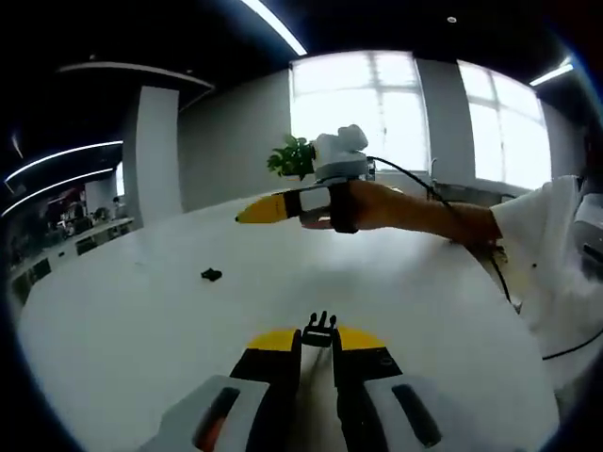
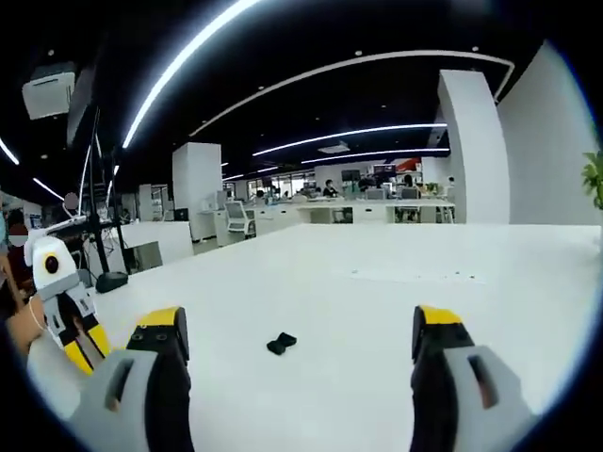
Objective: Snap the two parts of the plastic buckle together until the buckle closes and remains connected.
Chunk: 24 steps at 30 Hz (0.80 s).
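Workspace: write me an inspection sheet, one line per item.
Surface: white table, broad and bare around the parts.
Job's things: pronged buckle part held at the tips of the left gripper; second buckle part lies loose on the table, apart from the first. Buckle not yet joined.
Clutter: nothing seen.
Grippers: left gripper shut on the pronged part; right gripper open, above the table, with the loose part ahead between its jaws.
Cables: black cable runs from the right gripper back along the person's forearm.
Surroundings: open office with desks, white column, ceiling light strips, bright windows, green plant.
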Available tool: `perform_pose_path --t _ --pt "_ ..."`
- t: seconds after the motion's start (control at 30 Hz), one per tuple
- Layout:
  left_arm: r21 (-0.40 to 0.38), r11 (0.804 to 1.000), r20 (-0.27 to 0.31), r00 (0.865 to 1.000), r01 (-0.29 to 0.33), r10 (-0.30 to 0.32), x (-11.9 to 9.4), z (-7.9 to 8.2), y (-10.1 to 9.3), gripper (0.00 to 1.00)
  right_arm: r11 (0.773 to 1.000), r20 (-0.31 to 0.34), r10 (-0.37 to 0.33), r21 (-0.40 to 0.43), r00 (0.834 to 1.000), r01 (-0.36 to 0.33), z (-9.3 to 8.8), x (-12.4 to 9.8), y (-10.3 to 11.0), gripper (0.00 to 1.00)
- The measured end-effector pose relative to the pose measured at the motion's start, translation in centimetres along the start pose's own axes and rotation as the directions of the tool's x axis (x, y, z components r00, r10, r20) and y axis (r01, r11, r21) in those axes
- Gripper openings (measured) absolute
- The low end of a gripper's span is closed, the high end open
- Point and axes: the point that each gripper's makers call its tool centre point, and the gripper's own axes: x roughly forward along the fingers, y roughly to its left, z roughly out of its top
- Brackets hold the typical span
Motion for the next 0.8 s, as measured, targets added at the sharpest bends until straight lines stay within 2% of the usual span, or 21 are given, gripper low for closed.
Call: perform_pose_path --t 0.07,0.13,0.27,0.47,0.63,0.8 --pt "0.012 1.0 0.006 1.0 -0.011 0.011 -0.1 0.2 0.1 0.13 0.999 -0.057 -0.019 -0.028 0.998 0.017 -1.2 0.7 -0.1 0.99" --pt "0.015 1.0 0.012 1.0 -0.016 0.016 -0.2 0.3 0.3 0.13 0.999 -0.064 -0.028 -0.023 0.998 0.026 -1.6 1.1 0.1 0.99" --pt "0.005 1.0 0.007 1.0 -0.021 0.021 0.0 0.2 0.5 0.13 0.999 -0.062 -0.045 0.0 0.997 0.045 -1.7 1.5 0.0 0.99" --pt "0.021 1.0 -0.008 1.0 -0.02 0.021 0.3 -0.1 0.4 0.13 0.997 -0.07 -0.074 -0.032 0.995 0.072 -1.8 2.3 -0.4 0.98" --pt "0.016 1.0 -0.012 1.0 -0.016 0.016 0.3 -0.2 0.4 0.13 0.997 -0.063 -0.071 -0.032 0.996 0.069 -1.7 2.4 -0.1 0.98" --pt "0.021 1.0 -0.015 1.0 -0.007 0.007 0.3 -0.2 0.2 0.13 0.997 -0.084 -0.068 -0.044 0.994 0.065 -2.3 2.8 0.1 0.98"
